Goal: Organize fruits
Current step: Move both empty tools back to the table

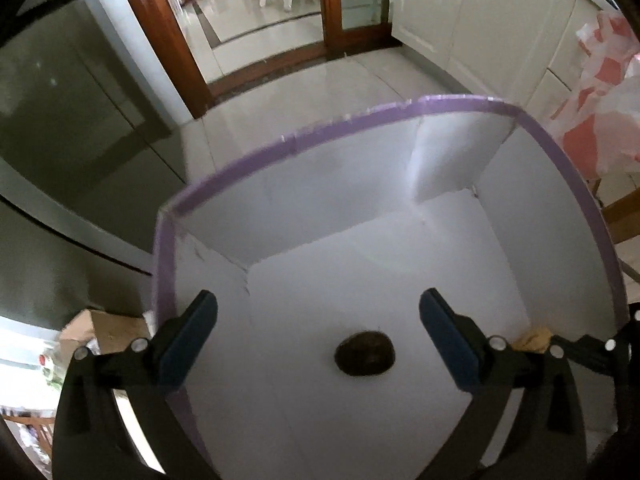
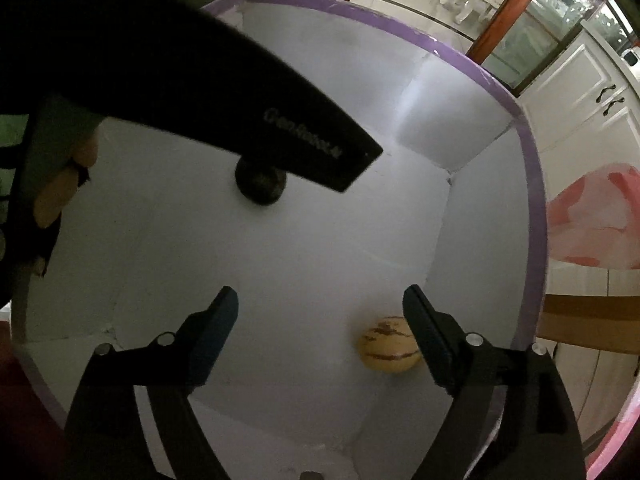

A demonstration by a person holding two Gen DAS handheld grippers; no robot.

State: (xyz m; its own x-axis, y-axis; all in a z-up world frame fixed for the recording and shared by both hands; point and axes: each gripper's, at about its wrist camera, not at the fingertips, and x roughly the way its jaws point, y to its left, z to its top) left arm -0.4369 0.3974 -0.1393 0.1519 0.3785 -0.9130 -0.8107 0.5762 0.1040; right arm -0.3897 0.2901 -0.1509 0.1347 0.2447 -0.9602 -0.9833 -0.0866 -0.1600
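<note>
Right wrist view looks into a white box (image 2: 280,260) with a purple rim, where a dark fruit (image 2: 260,184) and a striped yellow fruit (image 2: 388,344) already lie on its floor, apart, both grippers (image 1: 318,336) (image 2: 320,332) above them gaping and empty; remaining fruit is unseen.

Both the left gripper (image 1: 318,312) and the right gripper (image 2: 320,308) point steeply downward, jaws spread wide, gripping nothing.
</note>
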